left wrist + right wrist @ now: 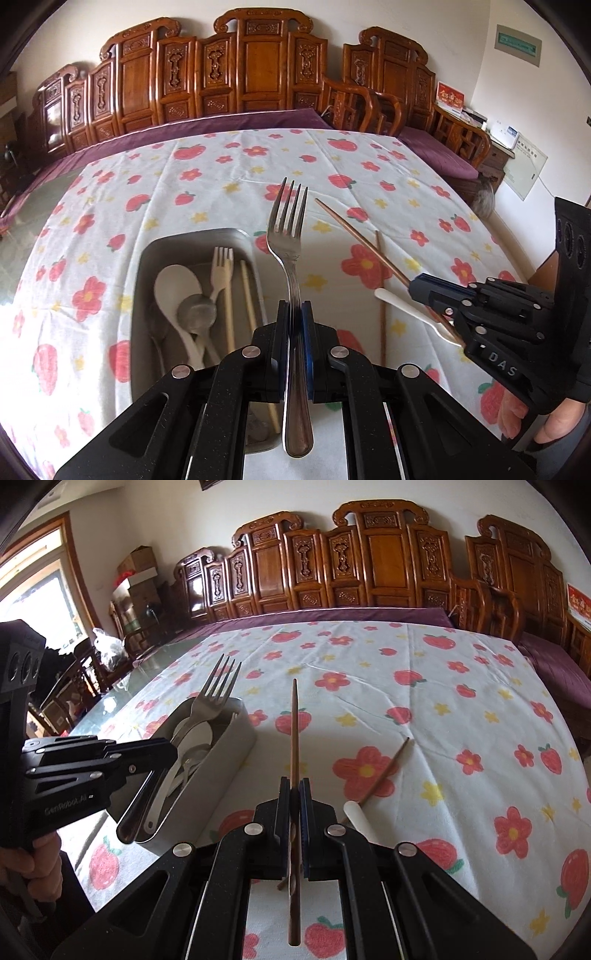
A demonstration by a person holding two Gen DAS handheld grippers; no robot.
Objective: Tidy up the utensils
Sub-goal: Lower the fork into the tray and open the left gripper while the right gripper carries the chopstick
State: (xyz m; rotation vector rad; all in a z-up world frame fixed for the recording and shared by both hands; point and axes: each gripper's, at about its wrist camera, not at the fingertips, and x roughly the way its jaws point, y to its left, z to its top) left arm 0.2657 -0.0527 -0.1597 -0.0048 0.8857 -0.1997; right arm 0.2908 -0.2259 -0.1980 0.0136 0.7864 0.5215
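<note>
Your left gripper (295, 314) clamps a shiny steel fork (290, 236); your right gripper (294, 790) pinches a slim brown chopstick (294, 731).

Two close wrist views, shared tablecloth (207, 177)

A steel fork (287, 236) is standing tines-up, lifted above the flowered cloth just right of a grey metal tray (147, 258). In the tray are lying a white spoon (173, 284), a steel spoon (196, 312), a cream fork (221, 266) and pale chopsticks (248, 295). A brown chopstick (294, 731) is being held raised; its twin (386, 771) and a white utensil (360, 818) are lying on the cloth.
</note>
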